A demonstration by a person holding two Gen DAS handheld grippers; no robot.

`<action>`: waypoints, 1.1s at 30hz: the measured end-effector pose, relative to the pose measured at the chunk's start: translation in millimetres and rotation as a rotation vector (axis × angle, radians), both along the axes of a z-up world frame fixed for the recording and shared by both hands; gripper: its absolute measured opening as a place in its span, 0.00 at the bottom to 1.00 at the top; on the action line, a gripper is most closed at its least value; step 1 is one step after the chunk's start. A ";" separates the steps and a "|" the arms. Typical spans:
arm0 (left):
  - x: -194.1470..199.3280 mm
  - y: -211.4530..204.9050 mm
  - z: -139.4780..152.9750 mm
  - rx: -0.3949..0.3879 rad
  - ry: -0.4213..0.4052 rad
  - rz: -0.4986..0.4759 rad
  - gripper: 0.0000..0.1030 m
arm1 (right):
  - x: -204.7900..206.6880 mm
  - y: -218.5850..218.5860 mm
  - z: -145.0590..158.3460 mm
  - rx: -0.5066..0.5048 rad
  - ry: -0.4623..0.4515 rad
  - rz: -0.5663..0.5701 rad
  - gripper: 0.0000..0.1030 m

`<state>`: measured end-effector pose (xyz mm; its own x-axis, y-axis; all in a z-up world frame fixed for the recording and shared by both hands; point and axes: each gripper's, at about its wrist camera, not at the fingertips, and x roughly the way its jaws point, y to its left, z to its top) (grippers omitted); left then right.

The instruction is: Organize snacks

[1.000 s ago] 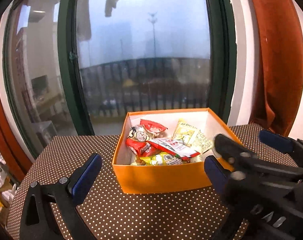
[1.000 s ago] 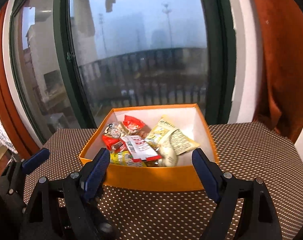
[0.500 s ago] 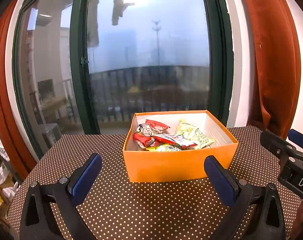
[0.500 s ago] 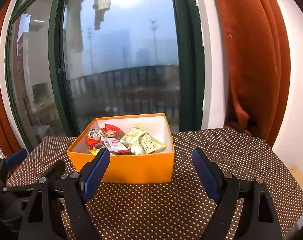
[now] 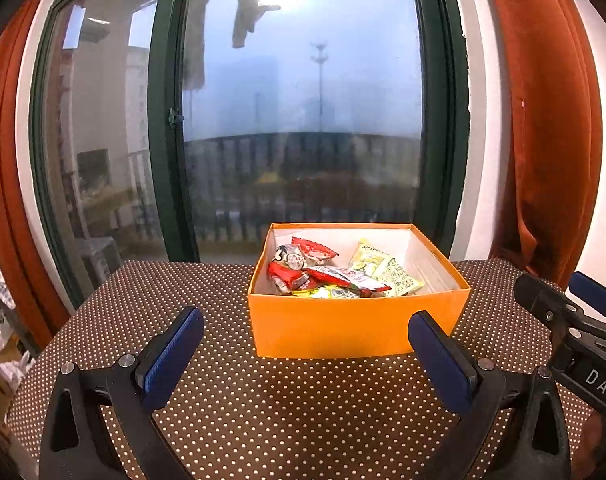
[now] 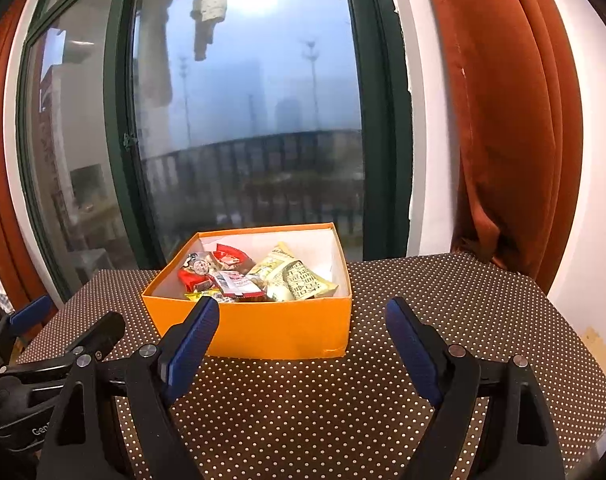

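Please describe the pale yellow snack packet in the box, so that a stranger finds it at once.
On the dotted table stands an orange box. The pale yellow packet lies at its right side, printed with dark lettering, while its neighbours are red.

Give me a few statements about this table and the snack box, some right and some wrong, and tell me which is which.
1. The snack packets lie inside the orange box. True.
2. The box has a lid on it. False: it is open at the top, with the packets in plain view.
3. The left hand-held gripper is clamped on a packet. False: its jaws stand open with nothing between them.
4. The right hand-held gripper is open and holds nothing. True.
5. The tablecloth is plain white. False: it is brown with small white dots.
6. An orange-red curtain hangs to the right of the window. True.
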<state>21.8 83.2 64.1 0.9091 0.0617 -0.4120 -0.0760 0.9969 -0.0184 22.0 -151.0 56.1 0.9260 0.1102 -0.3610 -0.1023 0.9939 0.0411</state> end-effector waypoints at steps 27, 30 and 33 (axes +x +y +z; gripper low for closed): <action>-0.4 -0.2 -0.8 -0.012 -0.005 0.022 1.00 | 1.9 0.7 -1.4 0.006 0.004 0.006 0.85; -0.5 -0.3 -0.7 -0.012 -0.005 0.022 1.00 | 1.9 0.6 -1.5 0.006 0.004 0.005 0.85; -0.7 -0.2 -0.7 -0.012 -0.006 0.022 1.00 | 1.9 0.5 -1.4 0.006 0.005 0.006 0.85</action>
<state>21.2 83.0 63.3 0.9099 0.0770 -0.4077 -0.0978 0.9947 -0.0304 23.9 -150.5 54.7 0.9236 0.1184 -0.3646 -0.1083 0.9930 0.0480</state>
